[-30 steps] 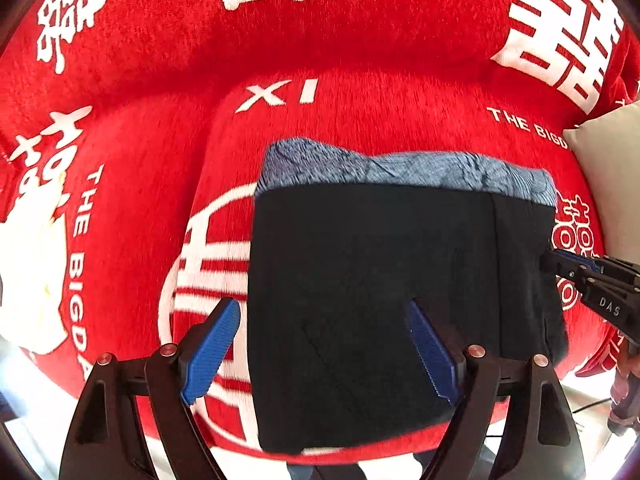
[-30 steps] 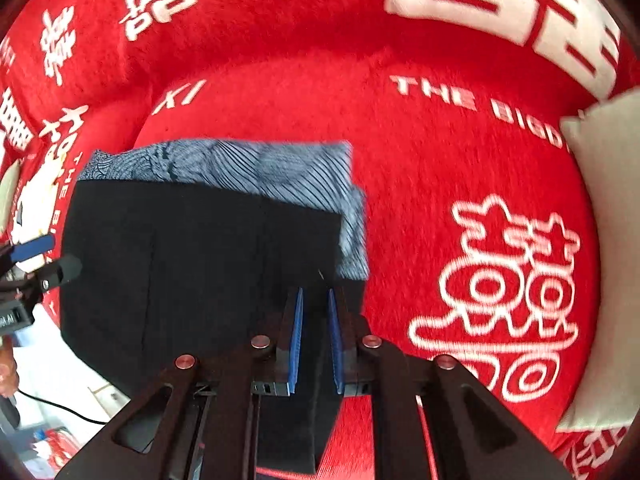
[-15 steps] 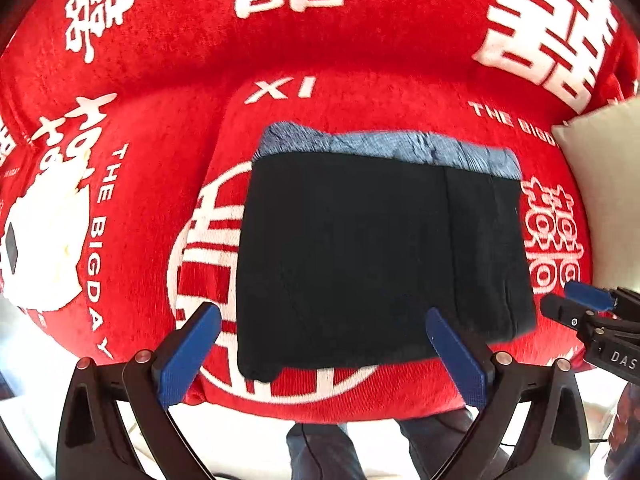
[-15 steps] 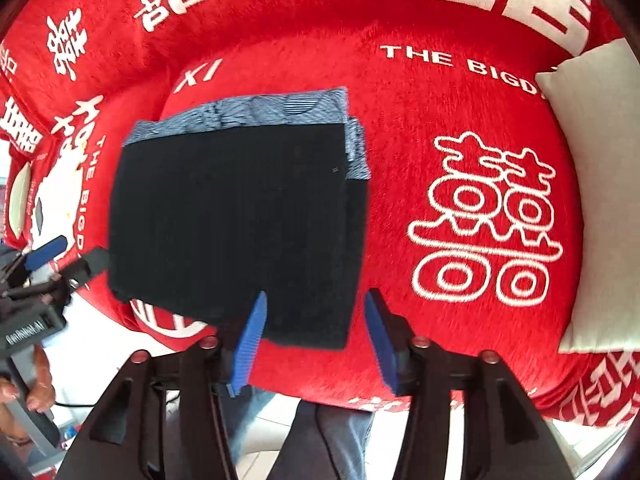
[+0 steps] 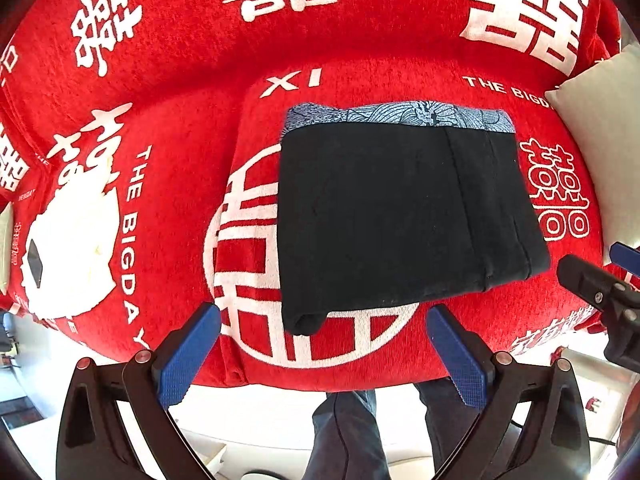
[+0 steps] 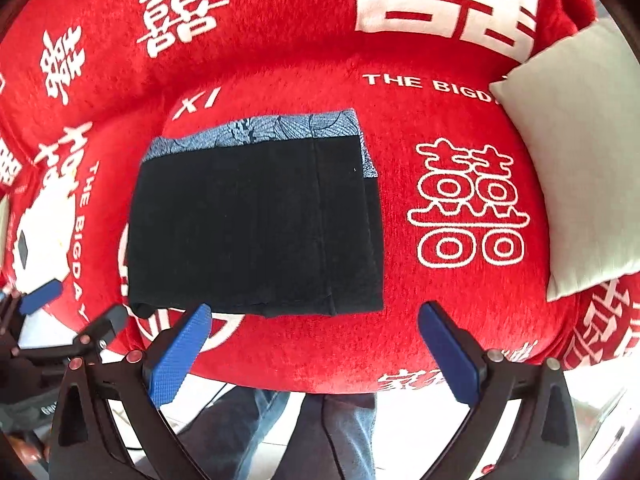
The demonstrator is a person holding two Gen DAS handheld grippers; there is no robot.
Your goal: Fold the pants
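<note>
Left gripper [image 5: 323, 354] wide, empty | right gripper [image 6: 314, 354] opening, empty | pants [image 5: 394, 216] folded

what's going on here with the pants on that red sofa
A person with a gripper in each hand is folding pants. The dark pants lie in a neat rectangle on the red sofa cover. The left gripper is open and empty. The right gripper has its jaws opening, nothing between them. Neither touches the pants.
</note>
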